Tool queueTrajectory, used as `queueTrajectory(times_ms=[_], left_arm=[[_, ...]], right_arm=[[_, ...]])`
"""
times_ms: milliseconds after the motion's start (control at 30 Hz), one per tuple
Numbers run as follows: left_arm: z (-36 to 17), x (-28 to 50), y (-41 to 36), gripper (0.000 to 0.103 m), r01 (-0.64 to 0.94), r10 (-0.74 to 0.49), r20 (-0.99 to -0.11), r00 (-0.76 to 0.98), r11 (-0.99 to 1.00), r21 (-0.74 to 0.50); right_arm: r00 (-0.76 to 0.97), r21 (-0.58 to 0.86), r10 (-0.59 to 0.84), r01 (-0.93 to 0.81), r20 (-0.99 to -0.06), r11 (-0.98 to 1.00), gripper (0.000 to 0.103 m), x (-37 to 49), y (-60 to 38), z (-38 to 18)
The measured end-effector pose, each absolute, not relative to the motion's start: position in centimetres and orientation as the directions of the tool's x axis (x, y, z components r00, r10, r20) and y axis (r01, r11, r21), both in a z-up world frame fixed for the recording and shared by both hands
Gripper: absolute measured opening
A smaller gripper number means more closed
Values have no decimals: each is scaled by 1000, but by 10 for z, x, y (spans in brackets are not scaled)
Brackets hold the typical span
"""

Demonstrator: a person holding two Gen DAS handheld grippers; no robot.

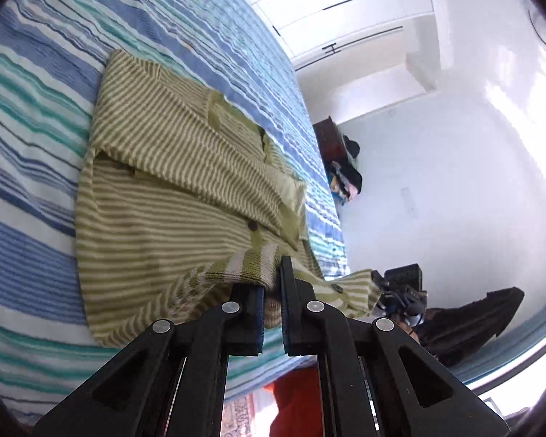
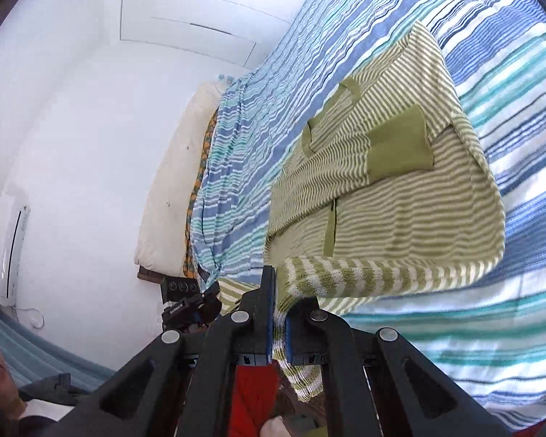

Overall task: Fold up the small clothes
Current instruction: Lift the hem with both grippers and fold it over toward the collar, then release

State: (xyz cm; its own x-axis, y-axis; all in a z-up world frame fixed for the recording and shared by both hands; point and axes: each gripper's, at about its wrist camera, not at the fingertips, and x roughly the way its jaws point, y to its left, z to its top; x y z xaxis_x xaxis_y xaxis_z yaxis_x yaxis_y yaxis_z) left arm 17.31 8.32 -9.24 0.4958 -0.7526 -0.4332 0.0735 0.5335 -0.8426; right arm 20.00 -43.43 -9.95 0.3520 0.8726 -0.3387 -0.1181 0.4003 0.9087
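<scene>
Left wrist view: my left gripper (image 1: 273, 284) jaws pinch the cardigan (image 1: 171, 182) hem, lifted off the bed (image 1: 36, 109). Right gripper (image 2: 278, 302) jaws clamp the hem's other corner; bed edge near.

Cardigan (image 1: 171, 196) green-cream striped, solid green cuffs (image 2: 400, 145); bedspread (image 1: 36, 116) blue-teal-white striped; fingers (image 1: 291, 291) black.
</scene>
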Motion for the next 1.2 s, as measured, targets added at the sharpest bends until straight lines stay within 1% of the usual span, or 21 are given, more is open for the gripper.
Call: queueTrajectory(times_ms=[167, 267, 333, 367, 400, 433, 467, 500, 533, 567, 667, 767, 800, 833, 900, 967, 1033, 1067, 1133, 1167, 1200], left_arm=[[-93, 273, 94, 4, 11, -679, -487, 550, 588, -809], [-98, 328, 92, 4, -36, -606, -565, 560, 664, -747], [-107, 366, 88, 6, -81, -545, -644, 537, 726, -683], [-115, 383, 87, 9, -123, -519, -682, 515, 743, -658], [-122, 396, 89, 10, -161, -505, -706, 498, 746, -647], [-127, 406, 94, 14, -184, -499, -710, 497, 739, -648], [-129, 410, 99, 22, -192, -498, -701, 511, 729, -657], [-128, 412, 102, 29, -192, -496, -691, 526, 722, -664], [-125, 411, 106, 46, -188, -492, -683, 540, 721, -667], [-122, 407, 109, 56, -177, -487, -675, 554, 723, -668], [-117, 391, 113, 60, -125, -486, -665, 567, 747, -653], [-116, 359, 111, 60, -81, -492, -672, 553, 771, -631], [-118, 348, 108, 60, -70, -494, -676, 547, 777, -626], [-119, 337, 104, 60, -60, -496, -679, 541, 783, -620], [-121, 317, 95, 62, -41, -494, -688, 532, 796, -604], [-124, 302, 84, 65, -26, -491, -697, 523, 808, -589], [-127, 295, 73, 65, -17, -498, -708, 500, 812, -584], [-129, 292, 71, 65, -19, -502, -712, 491, 811, -585], [-129, 285, 72, 65, -35, -500, -715, 488, 808, -588], [-129, 282, 75, 68, -43, -494, -717, 492, 809, -587], [-127, 279, 78, 69, -51, -483, -720, 498, 813, -580]], right_arm=[[446, 921, 829, -28, -337, 389, 5, 299, -417, -107], [487, 927, 800, 56, -350, 371, 5, 361, -418, -127], [520, 926, 772, 121, -365, 357, 6, 394, -415, -142], [538, 926, 755, 170, -374, 337, 14, 408, -414, -151], [562, 920, 729, 230, -391, 317, 35, 418, -416, -161], [585, 915, 704, 282, -403, 289, 54, 425, -419, -170], [606, 909, 681, 323, -412, 263, 73, 429, -423, -175], [633, 911, 660, 335, -406, 240, 73, 430, -427, -176], [651, 918, 651, 324, -391, 228, 73, 431, -431, -175], [654, 922, 651, 306, -385, 237, 73, 433, -434, -172], [621, 900, 658, 219, -426, 376, 73, 430, -439, -151], [547, 808, 658, 59, -517, 586, 72, 422, -420, -123], [490, 766, 677, -29, -549, 642, 66, 419, -405, -116], [414, 731, 697, -100, -586, 675, 63, 415, -387, -114], [256, 727, 724, -100, -640, 679, 60, 408, -361, -127], [135, 706, 700, -3, -701, 708, 60, 406, -346, -155], [107, 724, 719, 14, -687, 690, 60, 423, -335, -172], [156, 746, 733, 34, -662, 666, 60, 438, -338, -173], [328, 847, 787, 91, -523, 524, 60, 460, -352, -166], [437, 885, 778, 105, -451, 453, 60, 469, -367, -159], [533, 903, 741, 116, -409, 415, 64, 470, -380, -150]])
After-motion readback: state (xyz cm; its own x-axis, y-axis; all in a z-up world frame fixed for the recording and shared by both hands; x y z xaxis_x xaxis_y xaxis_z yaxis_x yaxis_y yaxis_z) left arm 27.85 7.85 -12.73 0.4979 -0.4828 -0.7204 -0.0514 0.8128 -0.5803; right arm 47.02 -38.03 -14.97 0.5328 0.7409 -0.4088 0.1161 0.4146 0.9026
